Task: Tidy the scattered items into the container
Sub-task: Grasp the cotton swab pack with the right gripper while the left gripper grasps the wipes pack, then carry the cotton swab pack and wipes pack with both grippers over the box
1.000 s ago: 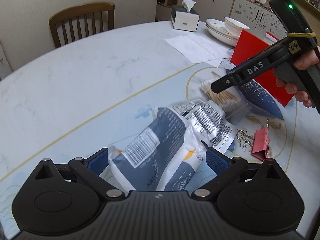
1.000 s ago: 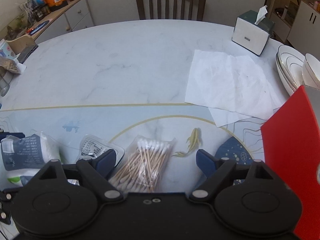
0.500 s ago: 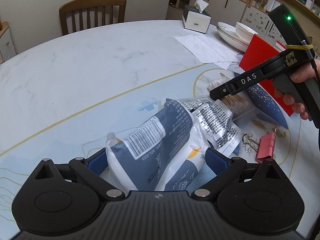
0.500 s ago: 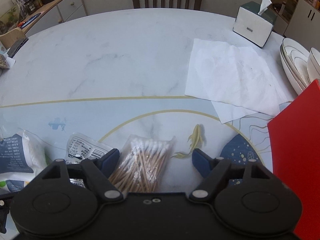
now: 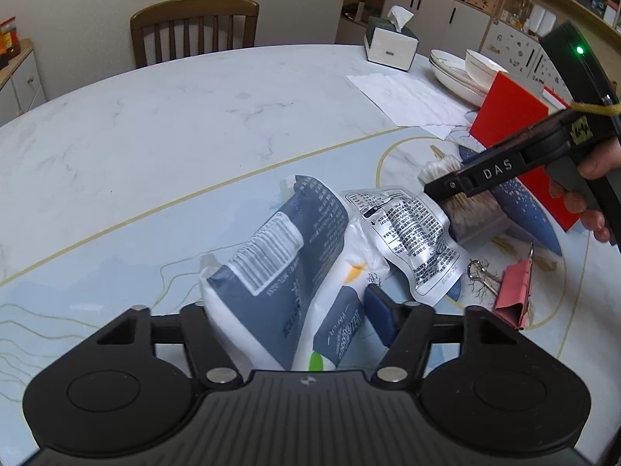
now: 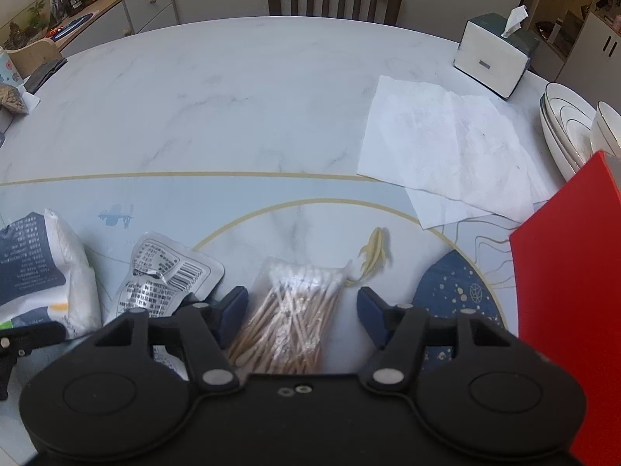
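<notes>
A blue-and-white tissue pack (image 5: 279, 264) lies between the fingers of my left gripper (image 5: 289, 306). Its jaws are closing and the pads press the pack's sides, bulging it upward. My right gripper (image 6: 302, 306) points down over a clear bag of cotton swabs (image 6: 295, 310). Its jaws are closing, the left pad is at the bag's edge and a small gap remains at the right pad. A silver foil packet (image 5: 411, 233) lies between the two items, and a pink binder clip (image 5: 512, 291) lies to its right. The red container (image 6: 570, 291) stands at the right.
White paper sheets (image 6: 446, 143) lie behind the swabs. A tissue box (image 6: 493, 54) and stacked plates with a bowl (image 6: 570, 124) sit at the far right. A wooden chair (image 5: 194, 27) stands behind the round marble table (image 5: 174, 124).
Both grippers' jaws have narrowed. The left pads have come in against the tissue pack, which now bulges and tilts up. The right pads have drawn close to the swab bag.
</notes>
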`<state>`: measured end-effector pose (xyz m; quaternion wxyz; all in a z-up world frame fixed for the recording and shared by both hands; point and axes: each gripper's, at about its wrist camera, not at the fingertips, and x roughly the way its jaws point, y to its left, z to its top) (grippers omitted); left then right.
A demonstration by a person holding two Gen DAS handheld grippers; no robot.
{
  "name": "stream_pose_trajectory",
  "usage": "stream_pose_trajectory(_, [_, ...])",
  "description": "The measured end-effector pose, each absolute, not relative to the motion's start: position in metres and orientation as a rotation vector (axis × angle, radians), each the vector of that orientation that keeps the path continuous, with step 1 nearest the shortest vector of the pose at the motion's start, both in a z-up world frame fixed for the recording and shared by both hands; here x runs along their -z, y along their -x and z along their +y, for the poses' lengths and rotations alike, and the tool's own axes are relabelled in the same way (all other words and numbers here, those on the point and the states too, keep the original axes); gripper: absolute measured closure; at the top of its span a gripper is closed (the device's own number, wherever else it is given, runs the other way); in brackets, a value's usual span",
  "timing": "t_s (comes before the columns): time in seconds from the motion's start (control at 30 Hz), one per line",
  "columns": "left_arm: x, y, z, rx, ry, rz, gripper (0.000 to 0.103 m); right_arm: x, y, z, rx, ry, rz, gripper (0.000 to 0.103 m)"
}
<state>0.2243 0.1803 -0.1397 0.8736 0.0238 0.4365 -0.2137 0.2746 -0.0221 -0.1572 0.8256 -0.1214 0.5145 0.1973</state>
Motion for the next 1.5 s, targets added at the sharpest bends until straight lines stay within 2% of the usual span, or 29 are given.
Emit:
stream_pose_trajectory(0.17, [0.138, -0.221, 0.18, 0.422, -0.012, 0.919, 0.059, 0.156, -0.271, -0.027, -0.42, 0.251, 1.093, 0.06])
stream_pose_trajectory(0.33, [0.135, -0.217, 0.177, 0.391, 0.02, 0.922, 0.07, 0.155, -0.264, -0.037, -0.423, 0.243, 1.1, 0.066])
stream_pose_trajectory(0.9, [0.124, -0.201, 0.166, 0.299, 0.073, 0.928, 0.08, 0.13, -0.23, -0.071, -0.477, 0.23, 1.076, 0.068])
stream_pose_trajectory(1.5, [0.086, -0.166, 0.138, 0.248, 0.149, 0.882, 0.08, 0.084, -0.201, -0.117, -0.567, 0.158, 1.028, 0.068])
